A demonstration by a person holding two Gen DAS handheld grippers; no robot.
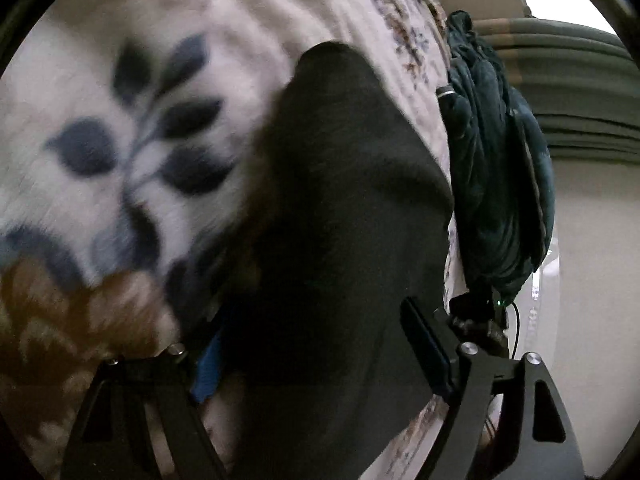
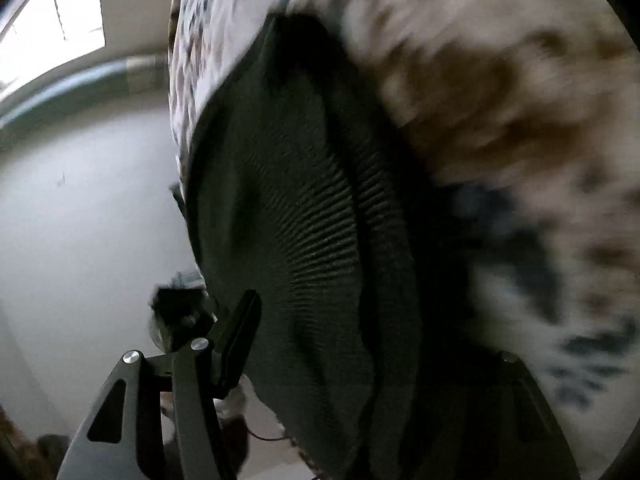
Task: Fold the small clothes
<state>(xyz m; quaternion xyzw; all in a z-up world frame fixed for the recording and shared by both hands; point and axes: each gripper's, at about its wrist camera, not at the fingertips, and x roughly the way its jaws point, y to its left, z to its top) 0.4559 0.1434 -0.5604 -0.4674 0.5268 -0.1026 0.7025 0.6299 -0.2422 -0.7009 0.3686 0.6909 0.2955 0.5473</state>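
Dark garment (image 2: pixel 304 208): matt ribbed knit. Floral blanket (image 1: pixel 132 128): fuzzy fleece.

A home bedroom: a leaf-print fleece blanket (image 1: pixel 132 128) covers a bed beside a curtained window (image 2: pixel 52 16).

Garment (image 1: pixel 340 200) on blanket (image 1: pixel 120 120), btwn both grippers' fingers; bundle (image 1: pixel 496 160) right

The blanket (image 2: pixel 520 120) at the right is blurred. One finger of each gripper is hidden by the dark cloth (image 1: pixel 340 220).
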